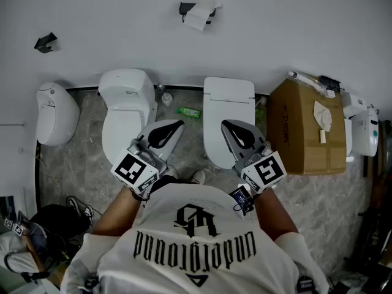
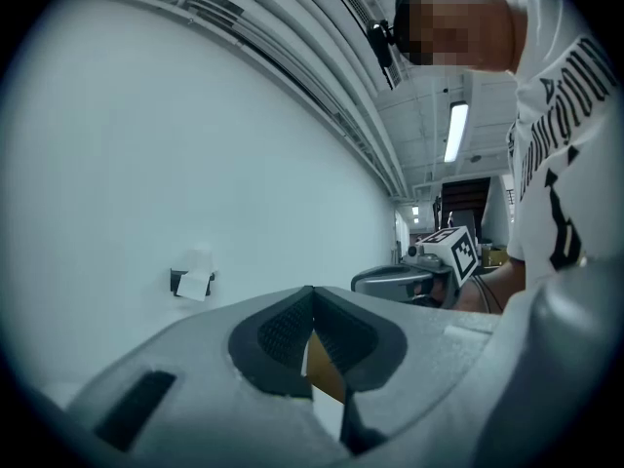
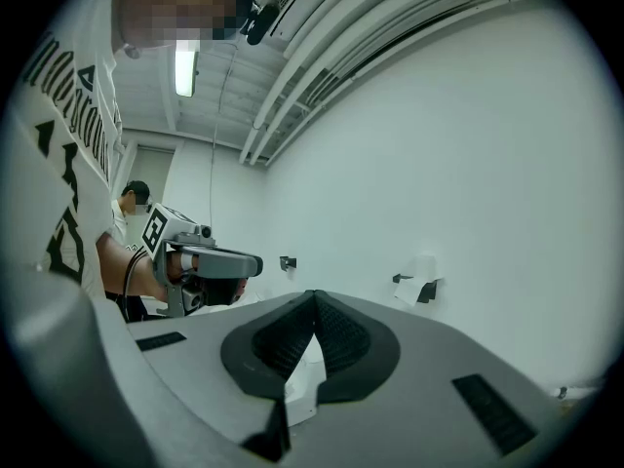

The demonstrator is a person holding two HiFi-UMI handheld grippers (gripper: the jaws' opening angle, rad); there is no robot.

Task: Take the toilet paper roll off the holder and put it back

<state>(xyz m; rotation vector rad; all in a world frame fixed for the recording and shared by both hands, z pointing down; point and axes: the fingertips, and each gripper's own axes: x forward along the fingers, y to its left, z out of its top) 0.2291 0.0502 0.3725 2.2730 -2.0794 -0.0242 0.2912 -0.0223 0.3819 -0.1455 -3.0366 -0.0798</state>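
Note:
A white toilet paper roll [image 1: 205, 5] sits on a black wall holder [image 1: 187, 8] high on the white wall, a sheet hanging down from it. The same roll [image 2: 198, 270] shows small and far in the left gripper view, and the roll [image 3: 421, 279] shows likewise in the right gripper view. My left gripper [image 1: 179, 126] and right gripper [image 1: 226, 125] are held side by side near my chest, well short of the wall, pointing toward it. Both have their jaw tips touching and nothing between them. Each gripper appears in the other's view: the right gripper [image 2: 359, 281] and the left gripper [image 3: 255, 261].
Two white toilets [image 1: 125, 112] [image 1: 228, 118] stand against the wall below the holder. A cardboard box [image 1: 309, 127] stands at the right, a urinal [image 1: 55, 112] at the left. A second black bracket [image 1: 45, 42] is on the wall at left. A green bottle [image 1: 188, 111] lies on the floor between the toilets.

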